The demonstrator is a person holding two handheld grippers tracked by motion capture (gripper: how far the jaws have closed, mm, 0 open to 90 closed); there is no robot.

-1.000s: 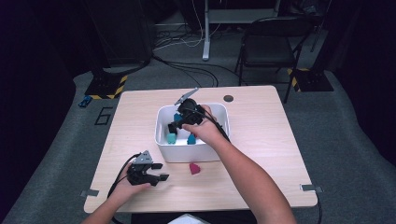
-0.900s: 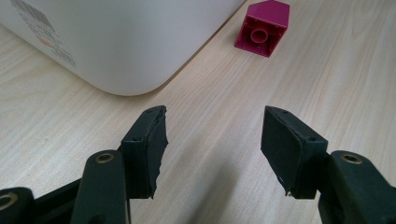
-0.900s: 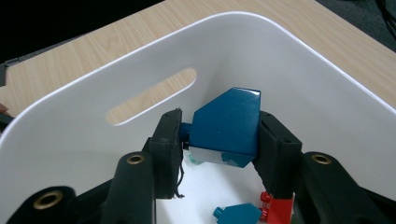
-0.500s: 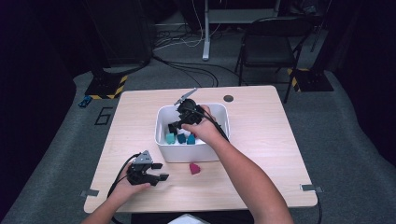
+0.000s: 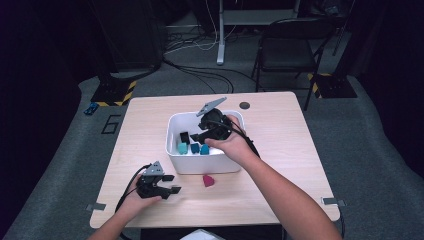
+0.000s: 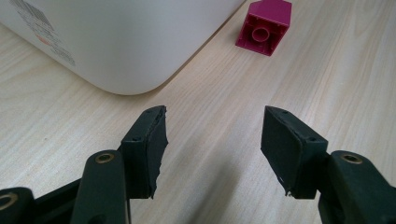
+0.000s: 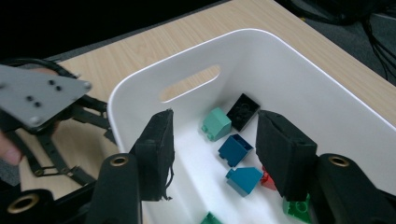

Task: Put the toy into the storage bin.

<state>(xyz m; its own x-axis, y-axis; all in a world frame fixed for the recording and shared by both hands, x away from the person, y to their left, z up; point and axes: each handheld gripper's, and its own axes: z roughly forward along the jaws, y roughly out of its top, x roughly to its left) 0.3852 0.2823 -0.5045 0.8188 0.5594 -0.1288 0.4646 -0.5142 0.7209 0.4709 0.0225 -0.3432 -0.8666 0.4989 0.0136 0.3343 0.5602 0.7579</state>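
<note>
The right gripper [image 5: 200, 138] has lifted out of the white bin [image 5: 172, 150] and drawn back toward its right side. Its jaws have just been opening, with nothing between them.

The high view looks forward and down from above the near table [image 5: 280, 125] edge. The left gripper view skims the tabletop, close on the white bin [image 6: 121, 42] wall; the right gripper view peers down into that bin
</note>
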